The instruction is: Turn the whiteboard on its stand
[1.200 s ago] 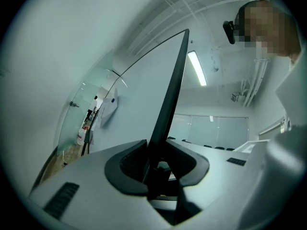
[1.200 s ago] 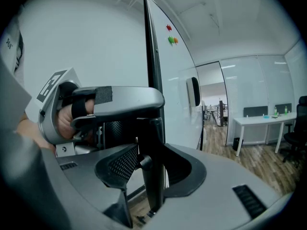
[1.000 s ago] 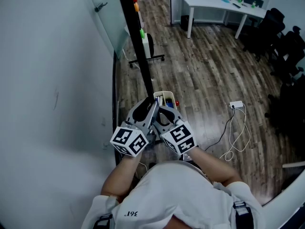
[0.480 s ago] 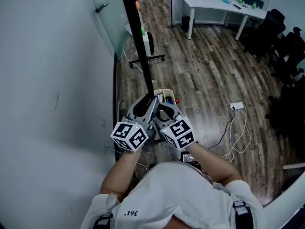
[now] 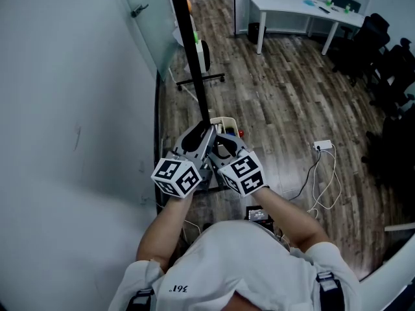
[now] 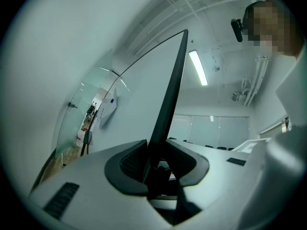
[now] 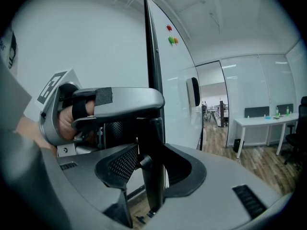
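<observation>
From above, the whiteboard shows edge-on as a black frame edge (image 5: pixel 191 50) running from the top of the head view down to my hands. Both grippers clamp this edge side by side at its near end, the left gripper (image 5: pixel 198 141) on the left and the right gripper (image 5: pixel 220 142) beside it. In the left gripper view the black frame (image 6: pixel 170 95) rises between the closed pads of the left gripper (image 6: pixel 156 164). In the right gripper view the frame (image 7: pixel 152 56) stands between the pads of the right gripper (image 7: pixel 152 171), with the left gripper (image 7: pixel 115 102) clamped just above.
A pale wall (image 5: pixel 65 109) is close on the left. The stand's foot (image 5: pixel 201 80) and a marker tray (image 5: pixel 227 128) lie below the board. A white desk (image 5: pixel 301 8), black chairs (image 5: pixel 389 50) and a power strip with cable (image 5: pixel 321 142) occupy the wooden floor to the right.
Both grippers, still clamped on the frame, have moved slightly forward, and the top of the board's edge has swung a little to the right.
</observation>
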### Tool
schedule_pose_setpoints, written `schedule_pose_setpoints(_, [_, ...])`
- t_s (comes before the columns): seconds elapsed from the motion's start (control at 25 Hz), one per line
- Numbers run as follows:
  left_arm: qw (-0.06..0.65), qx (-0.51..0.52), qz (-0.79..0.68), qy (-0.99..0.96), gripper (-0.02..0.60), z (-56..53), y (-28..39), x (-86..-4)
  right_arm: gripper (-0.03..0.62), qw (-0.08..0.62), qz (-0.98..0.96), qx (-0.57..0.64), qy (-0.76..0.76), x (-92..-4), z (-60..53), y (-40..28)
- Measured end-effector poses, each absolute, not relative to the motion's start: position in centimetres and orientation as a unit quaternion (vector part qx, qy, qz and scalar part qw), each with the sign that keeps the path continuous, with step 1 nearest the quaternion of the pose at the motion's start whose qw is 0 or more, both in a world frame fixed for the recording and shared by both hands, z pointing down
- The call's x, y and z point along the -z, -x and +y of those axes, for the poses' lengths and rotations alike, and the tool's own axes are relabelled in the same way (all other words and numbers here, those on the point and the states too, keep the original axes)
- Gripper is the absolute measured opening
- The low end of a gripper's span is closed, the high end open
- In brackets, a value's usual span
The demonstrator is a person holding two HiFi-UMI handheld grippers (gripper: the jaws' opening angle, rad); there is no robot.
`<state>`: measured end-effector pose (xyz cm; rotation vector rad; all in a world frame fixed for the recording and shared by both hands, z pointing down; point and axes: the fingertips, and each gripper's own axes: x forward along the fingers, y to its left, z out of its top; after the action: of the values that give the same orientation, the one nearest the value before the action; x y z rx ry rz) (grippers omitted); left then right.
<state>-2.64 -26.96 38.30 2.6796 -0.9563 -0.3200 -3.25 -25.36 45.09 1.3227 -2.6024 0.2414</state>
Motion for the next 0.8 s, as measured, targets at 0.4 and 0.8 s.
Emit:
schedule_pose_setpoints(0.4, [0.137, 0.111, -0.333, -0.926, 0.118, -28.8, 2.4, -38.3, 0.178, 0.107, -0.883, -0.082, -0.45, -45.1, -27.2, 3.0])
schedule_pose_setpoints(0.8, [0.132, 0.11, -0.334, -0.927, 0.118, -30.6, 1.6, -37.9, 0.178, 0.109, -0.881, -0.082, -0.452, -44.7, -29.1, 2.3])
